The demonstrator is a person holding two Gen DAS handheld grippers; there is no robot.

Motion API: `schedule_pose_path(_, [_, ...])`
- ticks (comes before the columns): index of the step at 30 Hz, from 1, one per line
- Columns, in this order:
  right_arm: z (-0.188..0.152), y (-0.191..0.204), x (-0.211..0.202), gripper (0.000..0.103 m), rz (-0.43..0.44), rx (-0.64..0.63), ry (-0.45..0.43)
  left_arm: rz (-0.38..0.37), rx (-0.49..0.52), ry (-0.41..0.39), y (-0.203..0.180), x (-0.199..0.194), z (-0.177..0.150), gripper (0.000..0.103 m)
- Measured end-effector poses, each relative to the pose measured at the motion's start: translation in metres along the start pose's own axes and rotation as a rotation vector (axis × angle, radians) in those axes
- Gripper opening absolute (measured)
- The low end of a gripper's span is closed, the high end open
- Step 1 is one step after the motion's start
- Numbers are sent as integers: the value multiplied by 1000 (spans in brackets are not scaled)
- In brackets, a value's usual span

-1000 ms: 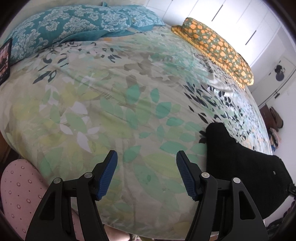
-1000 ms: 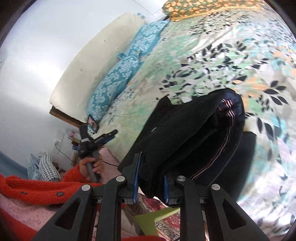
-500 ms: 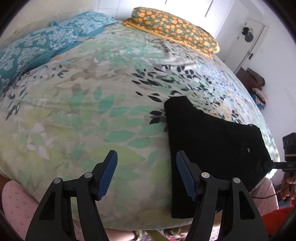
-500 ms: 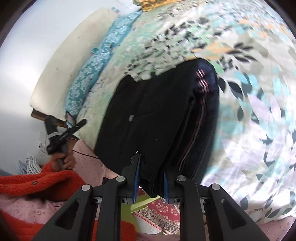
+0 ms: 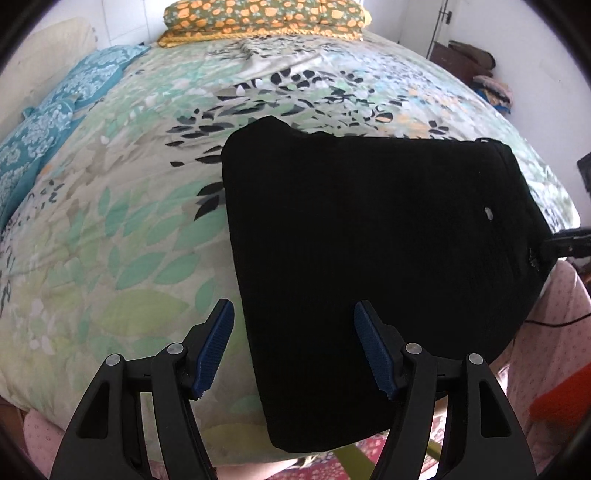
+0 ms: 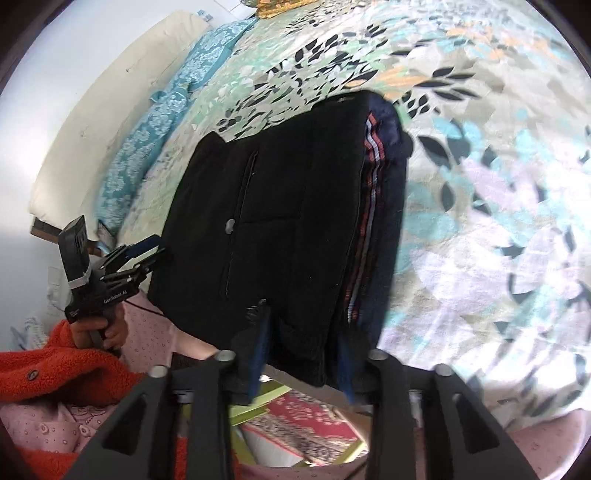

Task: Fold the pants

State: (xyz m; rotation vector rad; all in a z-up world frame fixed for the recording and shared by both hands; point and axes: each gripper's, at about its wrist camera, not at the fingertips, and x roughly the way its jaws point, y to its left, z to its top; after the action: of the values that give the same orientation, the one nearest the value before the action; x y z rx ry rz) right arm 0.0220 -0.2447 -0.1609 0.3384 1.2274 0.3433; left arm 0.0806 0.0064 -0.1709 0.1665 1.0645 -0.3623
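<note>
**Black pants lie folded at the bed's edge**

The black pants (image 5: 373, 236) are folded into a thick, flat pile. They lie on the leafy bedspread (image 5: 122, 229), close to the near edge of the bed.

The left gripper (image 5: 291, 350) hangs above the pants with its blue pads (image 5: 216, 349) wide apart. Nothing is between them. The near left corner of the pants is just in front of it and below it. The left side of the pile runs forward between the two pads. In the right wrist view, a hand (image 6: 101, 330) in an orange fuzzy sleeve (image 6: 55, 365) holds this gripper at the left side of the pants.

The right gripper (image 6: 301, 354) is at the near edge of the pile. Its jaws have just been opening. The edge of the pants is between them, but I cannot tell if the pads are touching the cloth. In front of this gripper, a red and white stripe (image 6: 365, 221) runs along the right side of the pile.

Far ahead of the left gripper lies an orange flowered pillow (image 5: 266, 14). Blue patterned pillows (image 5: 55, 118) lie to the far left.
</note>
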Motion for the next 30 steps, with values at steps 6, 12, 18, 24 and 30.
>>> schedule_pose_path(6, [33,27,-46,47,-123,-141,-171,37,24,2,-7,-1,3,70])
schedule_pose_path(12, [76,54,-37,47,-125,-217,-254,46,33,6,-10,0,4,70])
schedule_pose_path(18, [94,36,23,46,-182,-187,-149,46,39,12,-12,2,3,72])
schedule_pose_path(24, [81,19,23,44,-173,-101,-133,25,36,22,-11,4,2,74])
schedule_pose_path(30, [31,56,-30,44,-87,-194,-143,-41,-19,1,2,-13,-2,75])
